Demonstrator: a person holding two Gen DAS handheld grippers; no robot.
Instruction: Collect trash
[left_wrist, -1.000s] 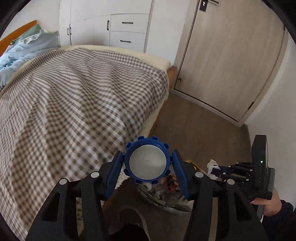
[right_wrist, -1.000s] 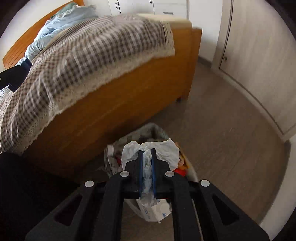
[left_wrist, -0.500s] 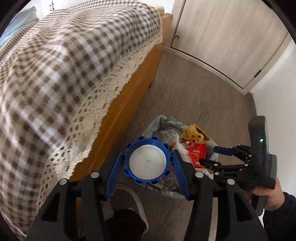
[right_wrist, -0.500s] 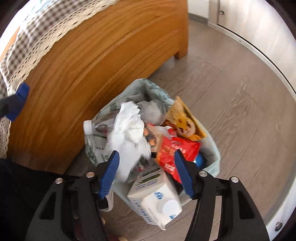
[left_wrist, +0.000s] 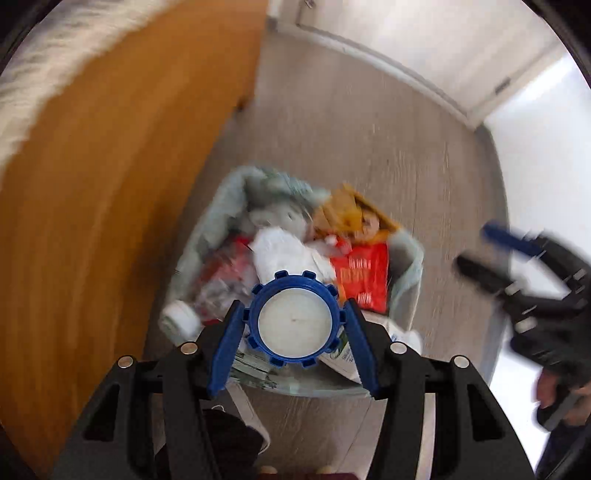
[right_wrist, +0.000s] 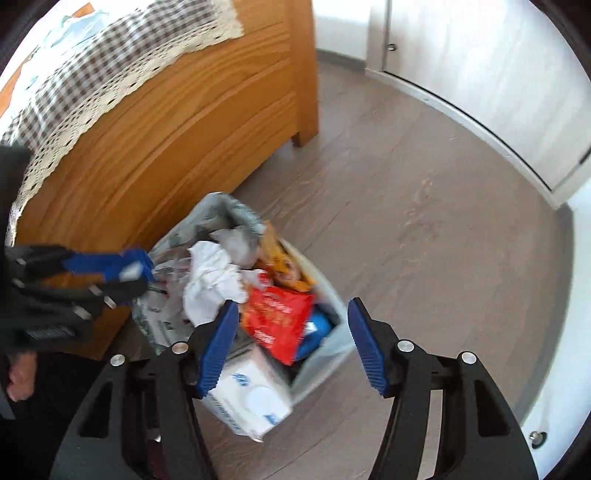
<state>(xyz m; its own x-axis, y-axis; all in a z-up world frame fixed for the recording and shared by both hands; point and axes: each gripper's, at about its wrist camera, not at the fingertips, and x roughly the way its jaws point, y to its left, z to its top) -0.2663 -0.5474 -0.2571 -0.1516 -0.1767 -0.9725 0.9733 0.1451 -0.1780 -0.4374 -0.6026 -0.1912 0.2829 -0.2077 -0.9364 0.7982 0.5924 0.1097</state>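
Left gripper (left_wrist: 293, 304) above the trash bin (left_wrist: 218, 206): jaws pinching a blue-rimmed lid (left_wrist: 293, 325), just easing wider. Right gripper (right_wrist: 291, 302): jaws spread, just opening, nothing between. Bin on floor (right_wrist: 424, 240) beside wooden bed frame (right_wrist: 147, 140); crumpled tissue (right_wrist: 210, 277) on top.

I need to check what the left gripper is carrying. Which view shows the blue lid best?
The left wrist view: the blue lid faces the camera between the left gripper's fingers, white centre and notched rim clear. The right wrist view shows only a blurred blue sliver of it from the side, above the trash bag.
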